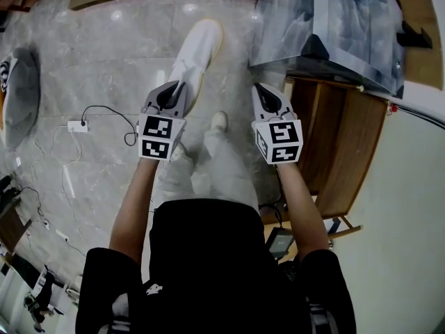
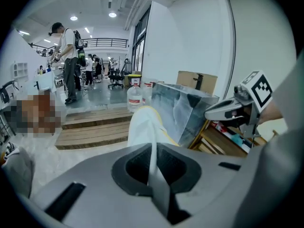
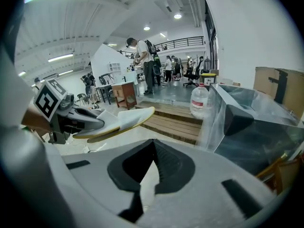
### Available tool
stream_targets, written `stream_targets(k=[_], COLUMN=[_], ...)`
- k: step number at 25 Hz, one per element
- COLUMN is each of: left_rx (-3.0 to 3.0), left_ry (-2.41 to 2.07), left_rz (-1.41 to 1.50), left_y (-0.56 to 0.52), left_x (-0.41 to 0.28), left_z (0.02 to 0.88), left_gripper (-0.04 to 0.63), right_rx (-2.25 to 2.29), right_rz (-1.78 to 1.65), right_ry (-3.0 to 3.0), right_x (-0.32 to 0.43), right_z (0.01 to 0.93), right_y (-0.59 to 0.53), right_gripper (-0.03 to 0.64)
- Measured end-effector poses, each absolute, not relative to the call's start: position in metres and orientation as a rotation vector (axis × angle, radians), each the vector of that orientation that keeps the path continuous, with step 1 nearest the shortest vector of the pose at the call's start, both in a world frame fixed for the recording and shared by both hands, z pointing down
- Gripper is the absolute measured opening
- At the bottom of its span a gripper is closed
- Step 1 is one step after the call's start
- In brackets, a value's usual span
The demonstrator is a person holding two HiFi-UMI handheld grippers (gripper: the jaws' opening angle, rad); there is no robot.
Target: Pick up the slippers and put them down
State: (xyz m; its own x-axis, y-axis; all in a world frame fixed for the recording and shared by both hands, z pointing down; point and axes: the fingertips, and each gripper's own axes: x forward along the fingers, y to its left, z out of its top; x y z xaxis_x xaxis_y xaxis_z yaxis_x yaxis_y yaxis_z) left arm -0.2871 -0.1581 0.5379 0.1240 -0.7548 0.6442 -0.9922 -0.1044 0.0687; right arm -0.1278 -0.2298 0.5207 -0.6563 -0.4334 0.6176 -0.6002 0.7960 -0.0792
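Observation:
White slippers with a yellow edge (image 1: 195,54) stick out forward from my left gripper (image 1: 172,96), which is shut on their heel end. In the left gripper view the slippers (image 2: 145,125) rise edge-on from between the jaws of that gripper (image 2: 152,151). The right gripper view shows them (image 3: 118,122) from the side, lying flat as two stacked layers in the left gripper (image 3: 80,120), above the floor. My right gripper (image 1: 268,97) is level with the left, beside it. Its jaws (image 3: 152,144) are shut with nothing in them. It also shows in the left gripper view (image 2: 228,110).
A plastic-wrapped box (image 1: 334,26) sits on a wooden shelf unit (image 1: 341,138) to the right. A power strip with its cable (image 1: 78,126) lies on the marble floor at left. Wooden steps (image 2: 90,127) and a water bottle (image 3: 199,101) are ahead. My shoe (image 1: 217,122) is below.

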Motion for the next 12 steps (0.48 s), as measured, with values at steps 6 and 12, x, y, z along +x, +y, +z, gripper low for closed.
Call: stream_targets(k=[6,12], left_rx=[1.955,1.972], left_ry=[-1.64,-1.602], left_rz=[0.652,0.673], left_y=[-0.157,-0.153], left_x=[-0.292,-0.301], left_z=[0.585,0.658], left_gripper=[0.02,0.02], right_rx=[0.835,0.878], right_rz=[0.386,0.4], right_ry=[-2.376,-2.359], right_x=[-0.13,-0.134], right_z=[0.564,0.627], right_y=[-0.234,-0.234], right_gripper=[-0.012,-0.012])
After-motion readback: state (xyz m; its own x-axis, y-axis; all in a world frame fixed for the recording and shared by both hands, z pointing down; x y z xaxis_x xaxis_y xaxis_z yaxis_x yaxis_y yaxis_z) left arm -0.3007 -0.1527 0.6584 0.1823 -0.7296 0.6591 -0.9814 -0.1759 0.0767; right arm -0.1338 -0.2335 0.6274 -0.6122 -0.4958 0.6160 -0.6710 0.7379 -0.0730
